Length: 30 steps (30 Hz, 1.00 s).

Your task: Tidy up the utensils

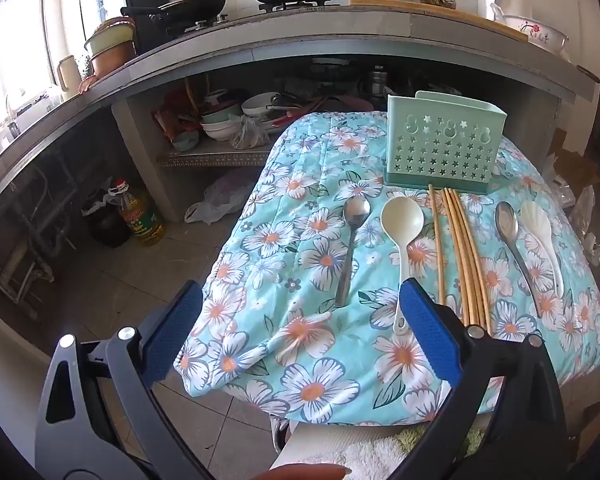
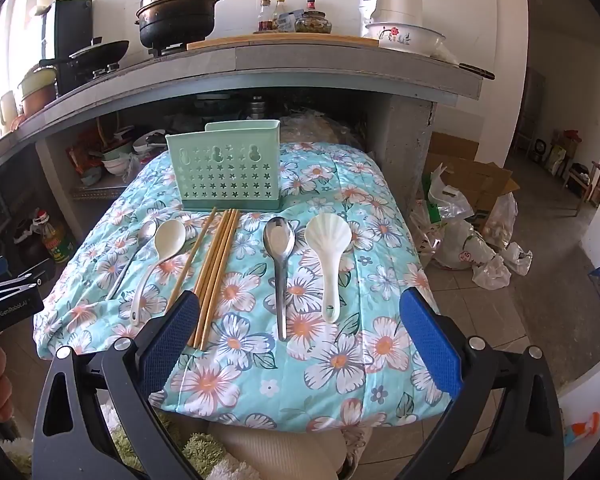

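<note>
A mint-green perforated utensil holder (image 1: 444,148) (image 2: 228,172) stands upright at the far end of a small table under a floral cloth (image 1: 300,360) (image 2: 340,360). In front of it lie, left to right, a slim metal spoon (image 1: 350,248) (image 2: 134,254), a cream plastic spoon (image 1: 401,240) (image 2: 156,264), several wooden chopsticks (image 1: 460,256) (image 2: 216,268), a wider metal spoon (image 1: 514,240) (image 2: 280,268) and a white shell-shaped rice paddle (image 1: 542,240) (image 2: 329,256). My left gripper (image 1: 300,292) and right gripper (image 2: 300,300) both hover open near the table's front edge, holding nothing.
Behind the table runs a concrete counter (image 2: 300,60) with a pot (image 2: 176,12), pan, bottles and a rice cooker. Bowls crowd the shelf under it (image 1: 228,124). An oil bottle (image 1: 140,216) stands on the floor at left; plastic bags and cardboard (image 2: 468,232) lie at right.
</note>
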Each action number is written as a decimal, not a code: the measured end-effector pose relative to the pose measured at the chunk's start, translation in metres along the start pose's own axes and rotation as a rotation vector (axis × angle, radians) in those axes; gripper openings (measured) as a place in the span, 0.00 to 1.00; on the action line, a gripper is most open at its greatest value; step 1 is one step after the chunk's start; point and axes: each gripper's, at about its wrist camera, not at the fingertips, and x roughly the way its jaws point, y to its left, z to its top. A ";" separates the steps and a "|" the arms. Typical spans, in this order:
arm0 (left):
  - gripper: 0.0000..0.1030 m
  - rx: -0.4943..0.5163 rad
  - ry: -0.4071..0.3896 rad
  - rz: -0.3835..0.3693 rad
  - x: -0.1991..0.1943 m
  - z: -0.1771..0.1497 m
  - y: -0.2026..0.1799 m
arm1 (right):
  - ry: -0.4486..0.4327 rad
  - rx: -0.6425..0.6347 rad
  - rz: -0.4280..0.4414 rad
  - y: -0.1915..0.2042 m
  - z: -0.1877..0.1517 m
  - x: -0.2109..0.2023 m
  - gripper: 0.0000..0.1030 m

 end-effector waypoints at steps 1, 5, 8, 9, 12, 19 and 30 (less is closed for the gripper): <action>0.92 0.000 -0.001 0.000 0.000 0.000 0.000 | 0.006 -0.004 -0.003 0.000 0.000 0.000 0.95; 0.92 0.000 -0.010 -0.002 -0.001 0.000 0.000 | 0.002 -0.001 -0.001 0.000 0.000 0.000 0.95; 0.92 -0.003 -0.021 -0.003 -0.001 0.001 0.001 | 0.004 -0.001 0.001 0.000 0.000 0.000 0.95; 0.92 -0.004 -0.026 -0.003 -0.005 -0.002 -0.002 | 0.004 -0.002 0.001 0.000 0.000 0.000 0.95; 0.92 -0.005 -0.050 0.000 -0.009 -0.002 -0.003 | 0.002 0.000 0.001 0.000 0.000 0.000 0.95; 0.92 -0.003 -0.080 -0.007 -0.015 0.000 -0.003 | 0.000 0.000 -0.001 0.001 -0.001 0.000 0.95; 0.92 -0.006 -0.093 -0.006 -0.018 0.001 -0.003 | -0.001 0.000 0.000 0.002 -0.001 0.000 0.95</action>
